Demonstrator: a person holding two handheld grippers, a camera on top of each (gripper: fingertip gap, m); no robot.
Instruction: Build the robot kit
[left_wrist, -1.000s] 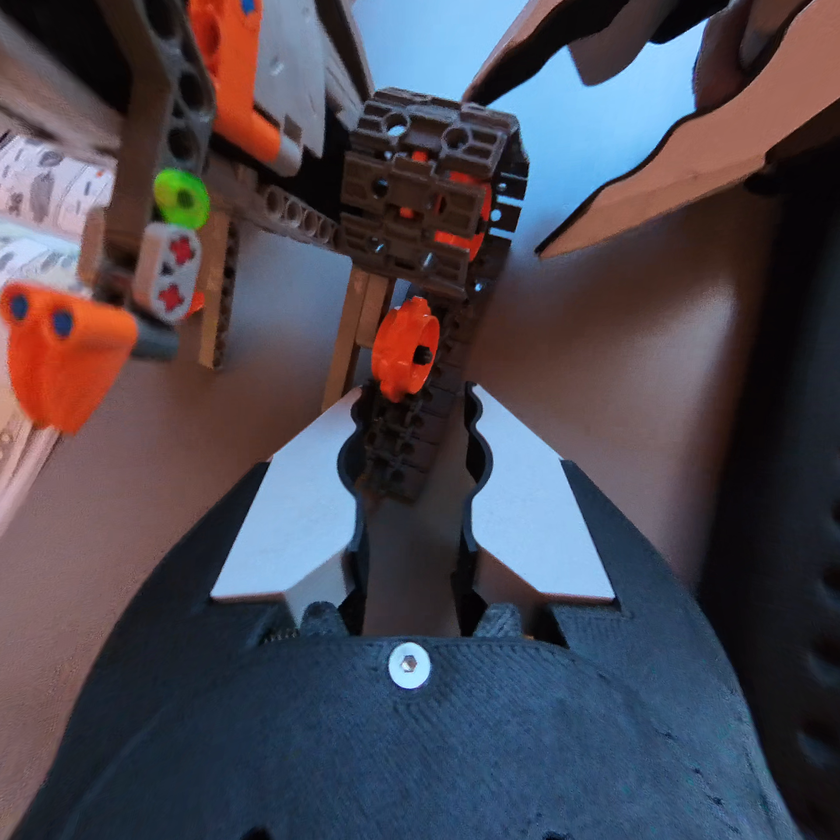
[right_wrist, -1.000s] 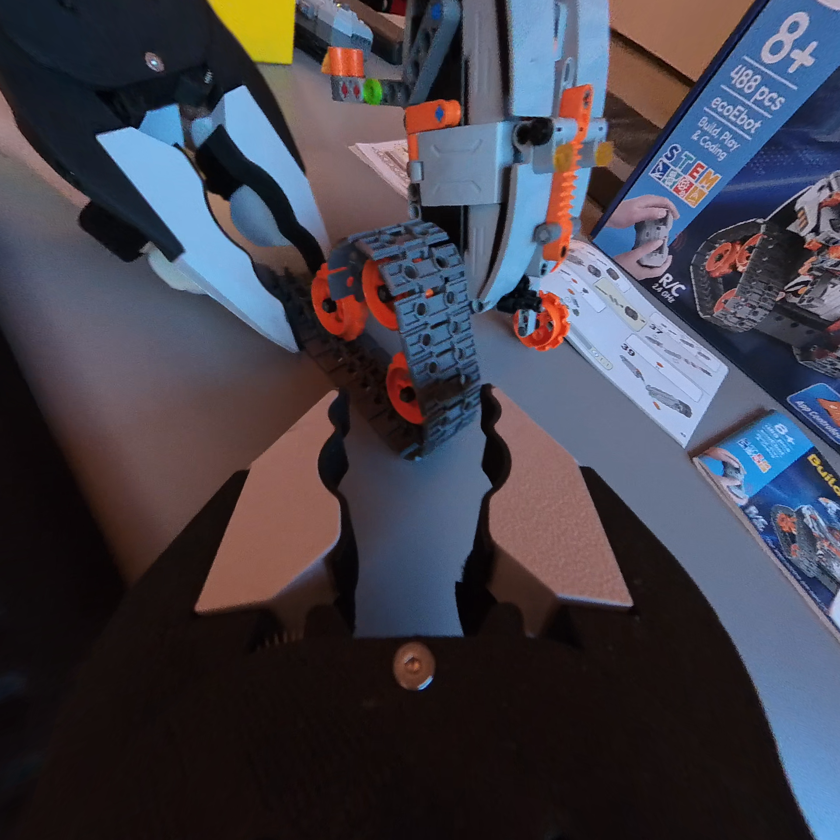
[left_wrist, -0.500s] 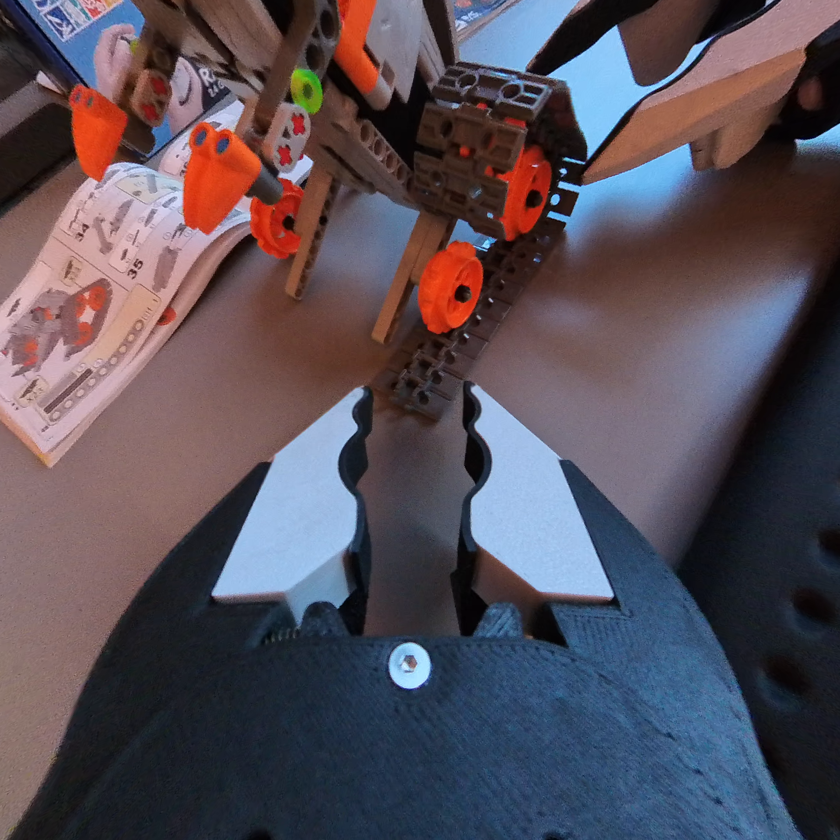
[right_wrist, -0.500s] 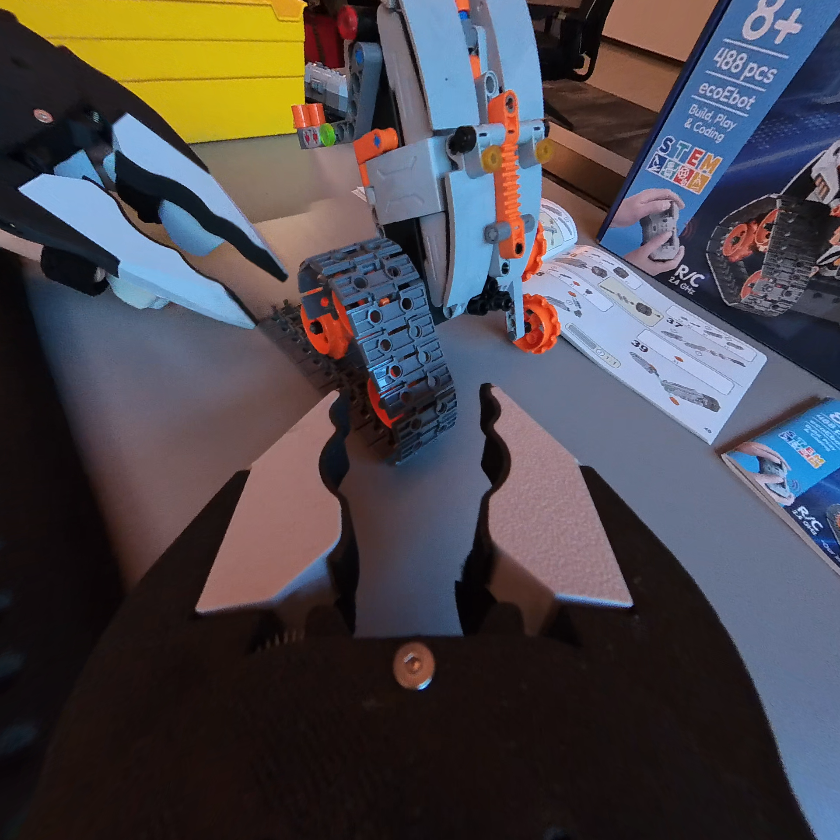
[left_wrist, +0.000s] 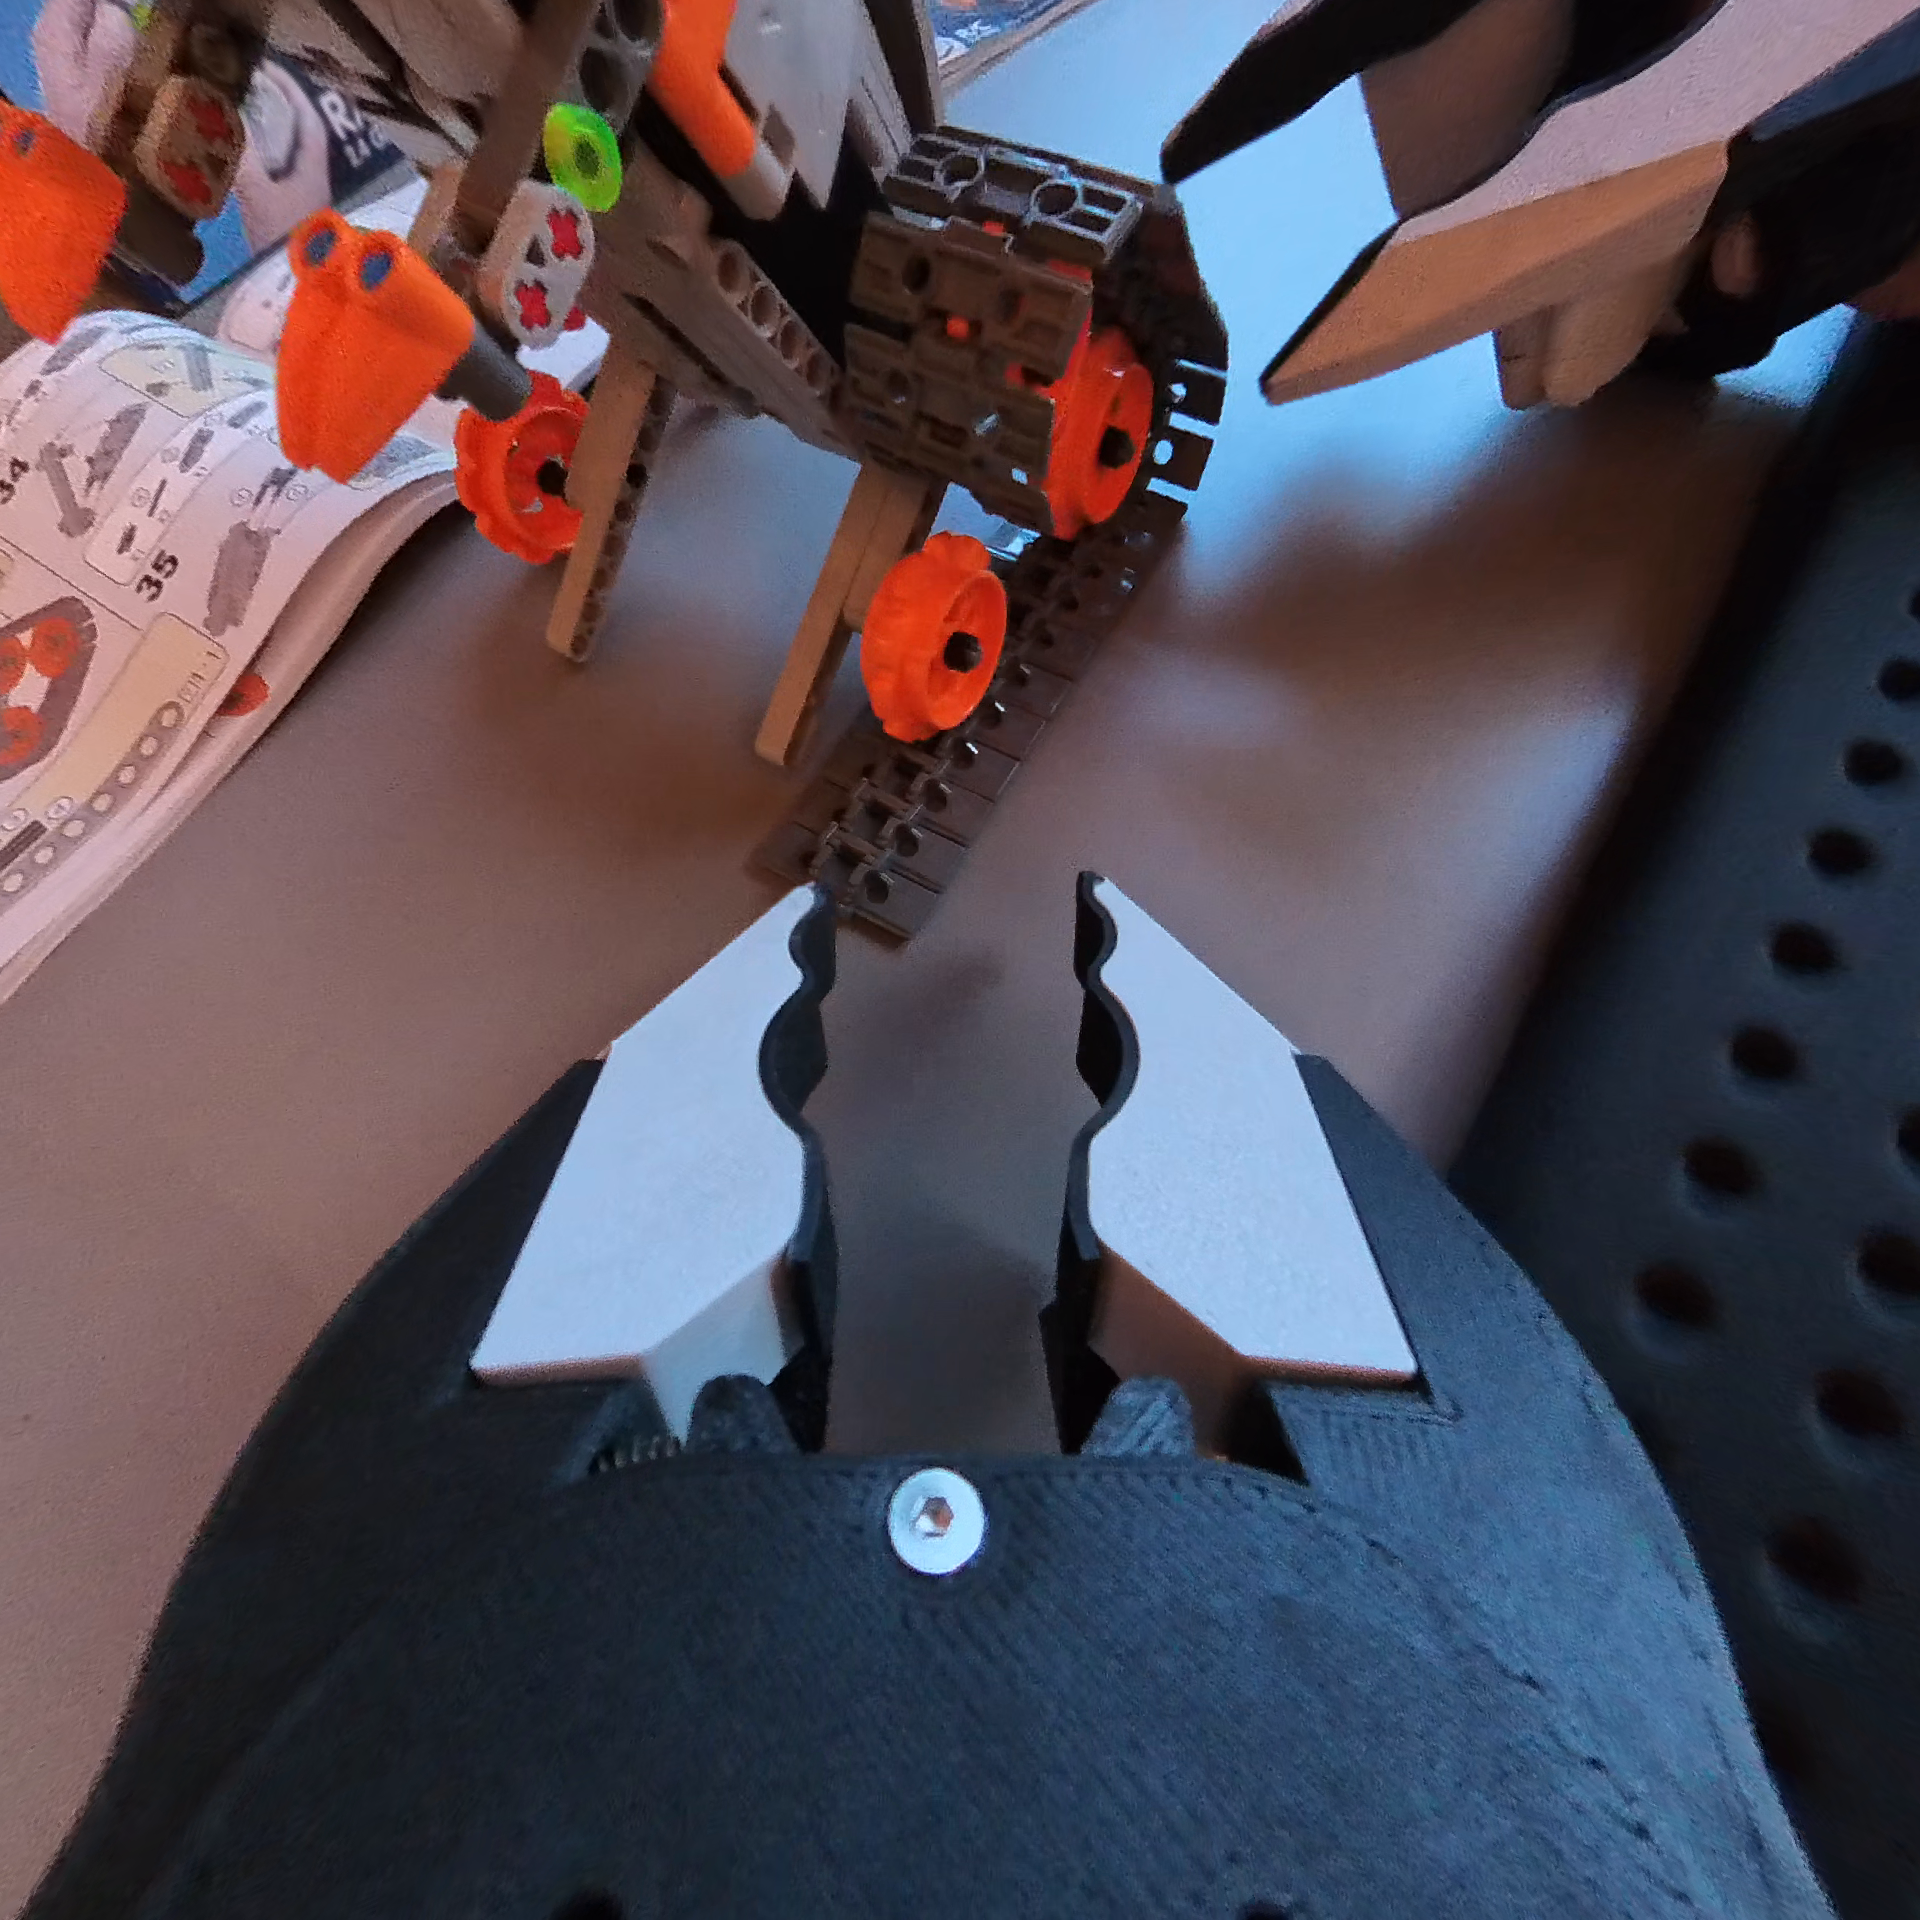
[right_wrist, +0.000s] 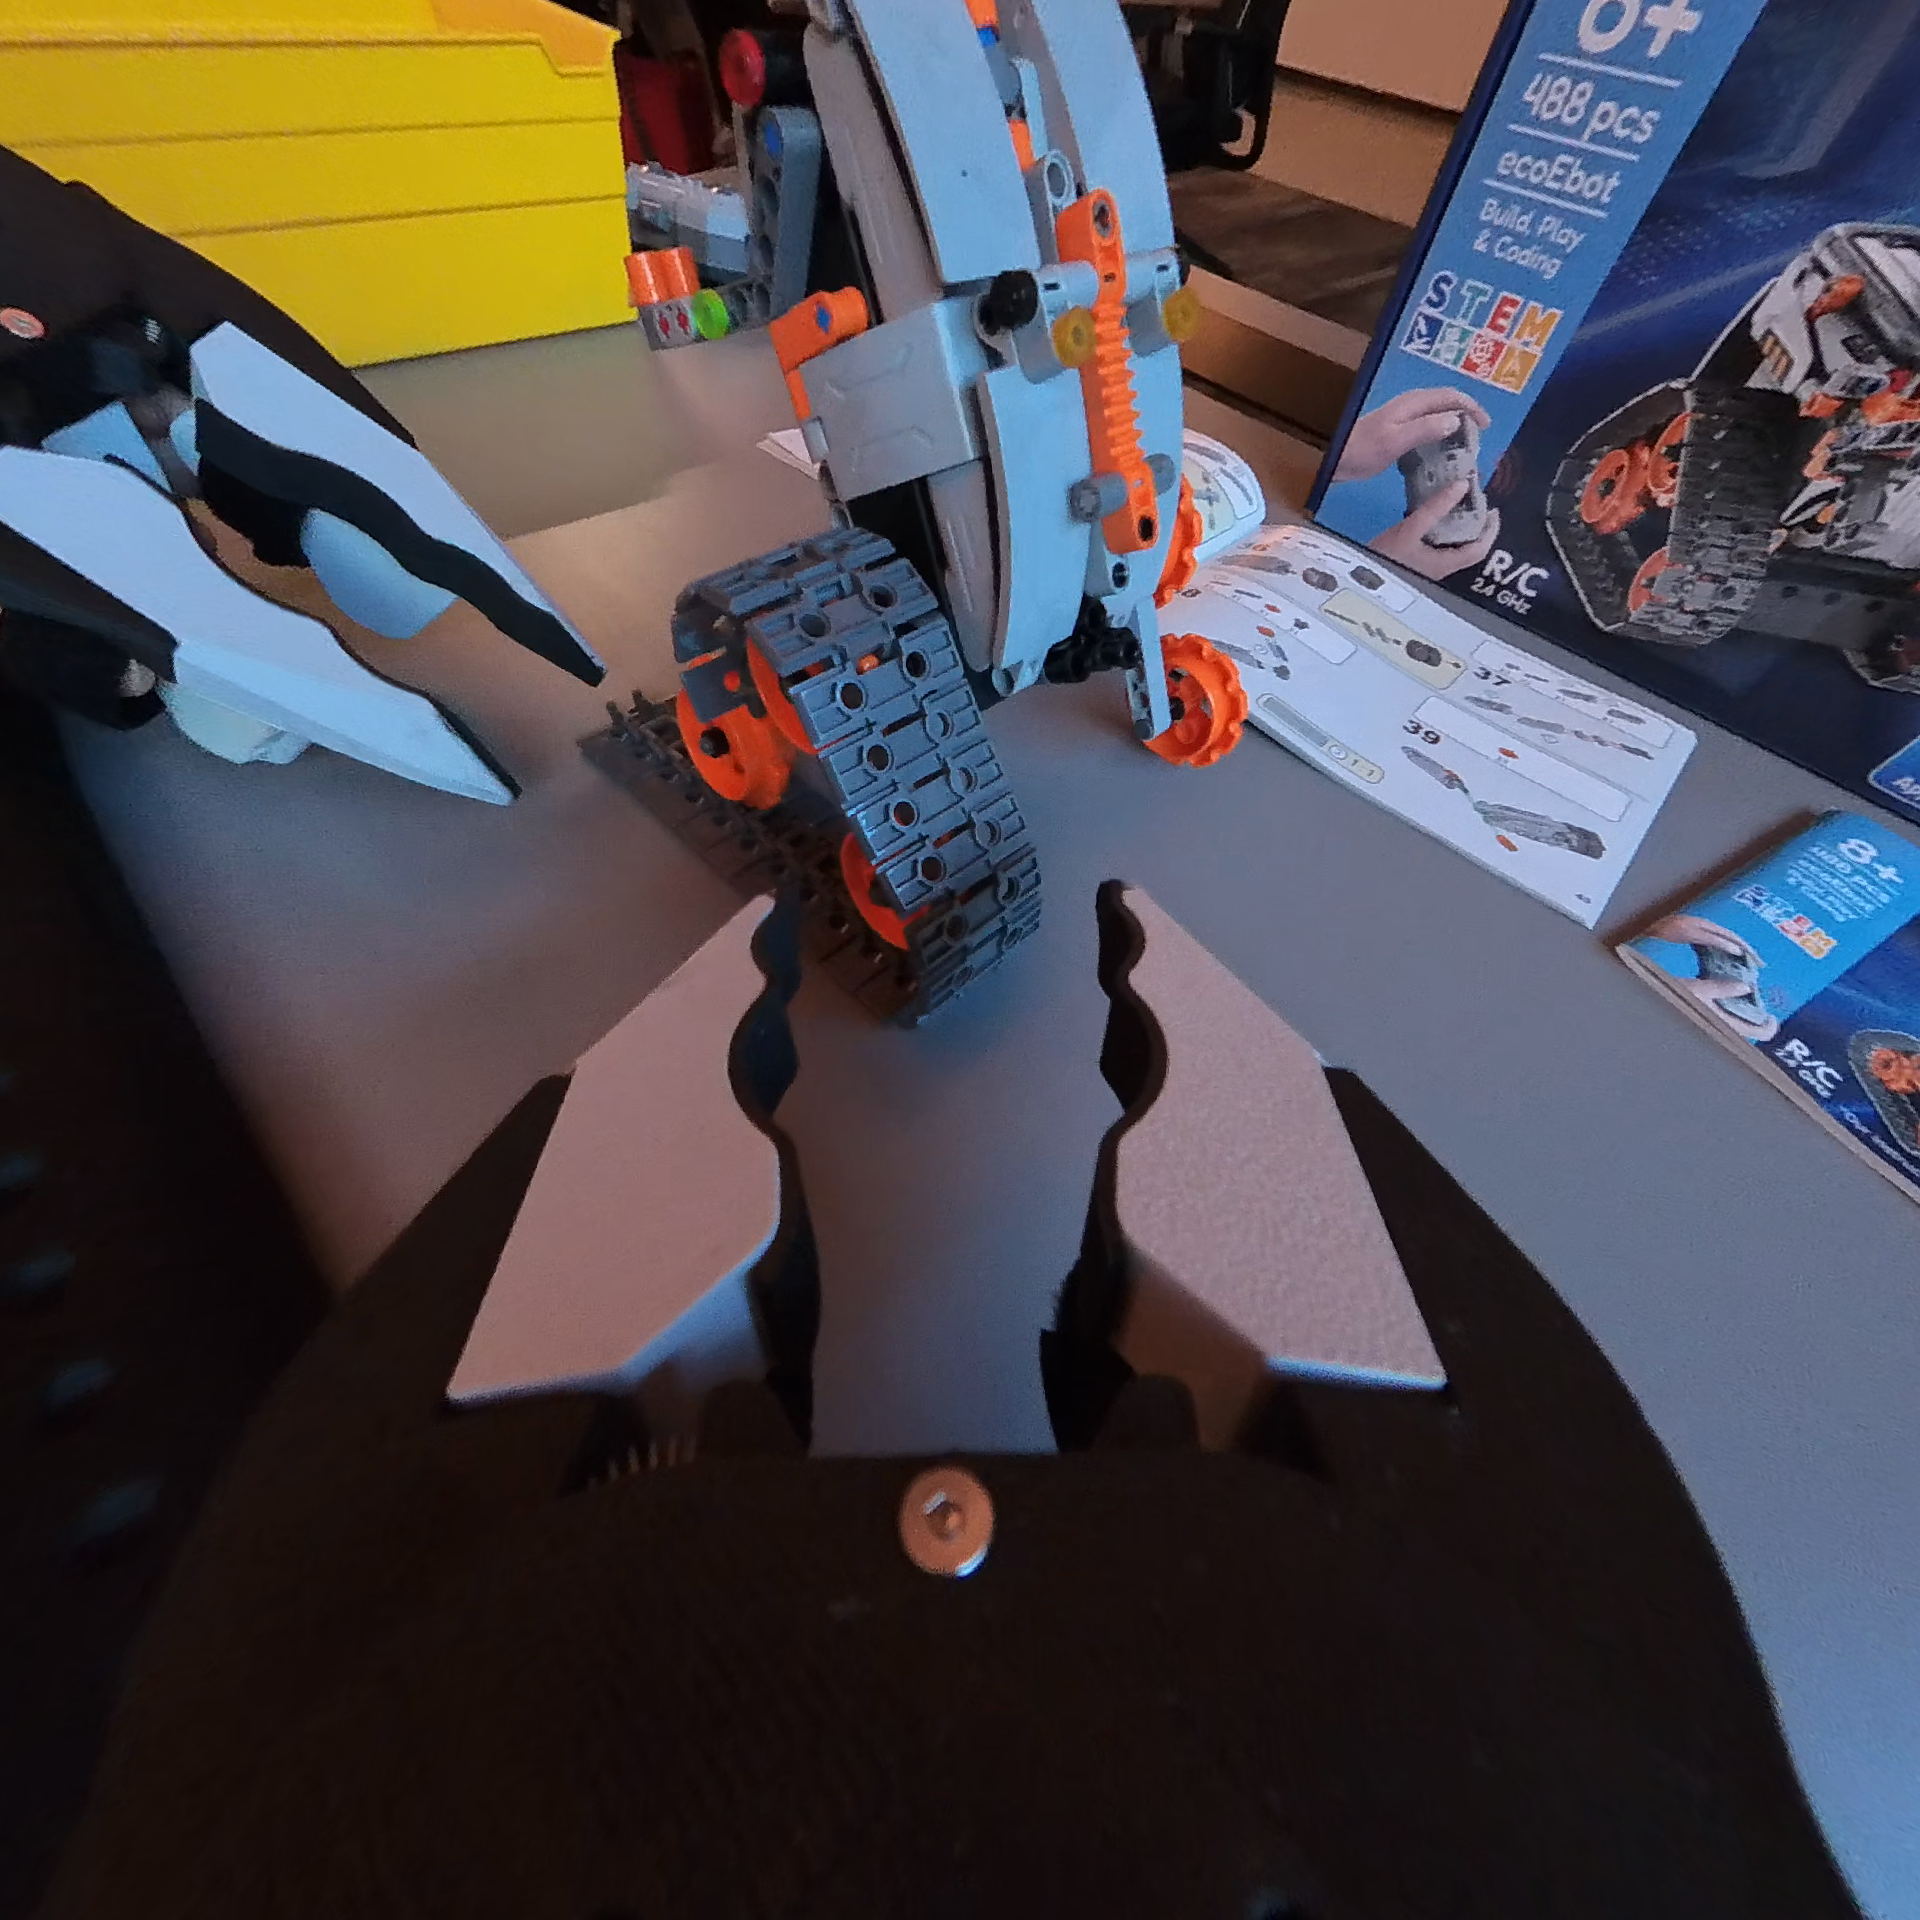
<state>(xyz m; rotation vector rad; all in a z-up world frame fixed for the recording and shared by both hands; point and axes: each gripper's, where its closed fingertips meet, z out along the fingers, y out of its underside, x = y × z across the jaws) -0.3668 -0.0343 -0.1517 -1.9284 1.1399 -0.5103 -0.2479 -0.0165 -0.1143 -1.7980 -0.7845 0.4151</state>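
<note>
Grippers both stand with their jaws apart and hold nothing. In the left wrist view the left gripper (left_wrist: 951, 894) sits low in the frame, its left fingertip just beside the loose end of a dark track (left_wrist: 914, 800) that lies flat on the grey table (left_wrist: 364, 935). The track runs up to a brick-built toy vehicle (left_wrist: 935, 343) in the upper middle, over orange wheels (left_wrist: 935, 639). The right gripper (left_wrist: 1455, 208) shows in the upper right corner, jaws apart, clear of the toy. An open instruction booklet (left_wrist: 114, 582) lies at the left edge.

The right wrist view shows the toy from the other side: it stands tipped up on end, with its curved grey side panels (right_wrist: 997, 312) upright, which the left view hides. The right gripper (right_wrist: 940, 899) sits just in front of the looped track (right_wrist: 904, 769), not touching it. The left gripper (right_wrist: 551, 717) shows at middle left, near the flat track end. Only this view shows a yellow bin (right_wrist: 312, 177) at upper left, a blue box (right_wrist: 1662, 364) at upper right and a small blue booklet (right_wrist: 1797, 966) at the right edge.
</note>
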